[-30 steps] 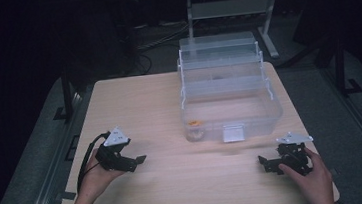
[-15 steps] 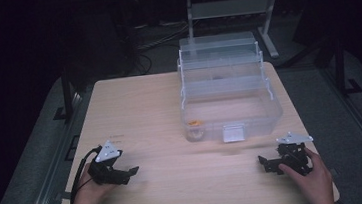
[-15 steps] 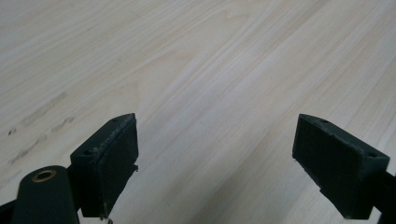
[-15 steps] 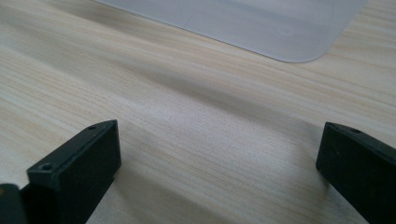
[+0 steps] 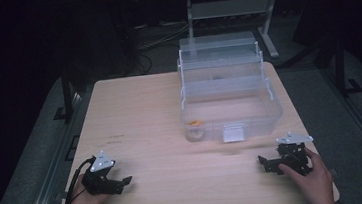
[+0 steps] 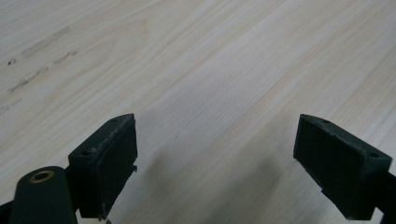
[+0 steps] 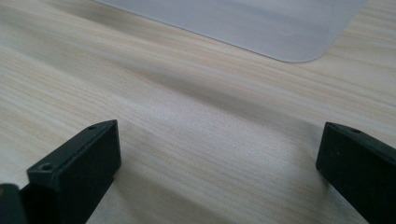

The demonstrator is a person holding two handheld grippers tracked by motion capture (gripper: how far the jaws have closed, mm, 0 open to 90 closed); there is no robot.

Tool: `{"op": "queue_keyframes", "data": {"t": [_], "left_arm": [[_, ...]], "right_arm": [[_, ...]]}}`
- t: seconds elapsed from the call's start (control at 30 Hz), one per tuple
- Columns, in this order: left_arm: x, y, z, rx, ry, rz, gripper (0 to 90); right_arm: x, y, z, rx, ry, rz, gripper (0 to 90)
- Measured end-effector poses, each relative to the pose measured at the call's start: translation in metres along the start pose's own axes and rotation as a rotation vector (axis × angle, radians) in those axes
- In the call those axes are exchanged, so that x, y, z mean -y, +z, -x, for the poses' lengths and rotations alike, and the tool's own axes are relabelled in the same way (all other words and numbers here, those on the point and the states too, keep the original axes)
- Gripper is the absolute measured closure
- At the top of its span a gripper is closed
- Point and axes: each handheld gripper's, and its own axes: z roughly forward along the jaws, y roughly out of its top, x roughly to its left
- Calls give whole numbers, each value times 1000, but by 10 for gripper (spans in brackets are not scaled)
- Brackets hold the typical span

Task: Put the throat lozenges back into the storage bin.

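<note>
High view: the small orange-topped jar (image 5: 194, 129) is seen standing on the table (image 5: 134, 106), touching or just beside the front-left corner of the clear tiered box (image 5: 228, 95); from the left gripper (image 5: 121, 180) it lies toward about 1 o'clock, and from the right gripper (image 5: 268, 163) toward about 10 o'clock; the two are about equally far from it, the right perhaps slightly nearer, though it cannot be settled. The jar appears upright, its axis vertical; a grasp from the side is judged to be called for. Both grippers are held low at the near edge, well apart, jaws pointing inward toward each other. In the left gripper view the left gripper's jaws are spread wide over bare wood, nothing between them; in the right gripper view the right gripper's jaws are likewise wide apart and empty, a corner of the clear box (image 7: 261, 23) lying ahead at 12 o'clock. The pale wood top is otherwise uncluttered; the room beyond is dark, with a metal stand (image 5: 230, 7) behind the table.
</note>
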Motion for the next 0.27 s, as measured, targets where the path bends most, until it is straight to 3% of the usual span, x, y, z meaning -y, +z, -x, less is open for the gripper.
{"op": "queue_keyframes", "data": {"t": [0.27], "left_arm": [[5, 1, 0, 2, -11, -11, 129]], "right_arm": [[0, 0, 0, 0, 0, 0, 0]]}}
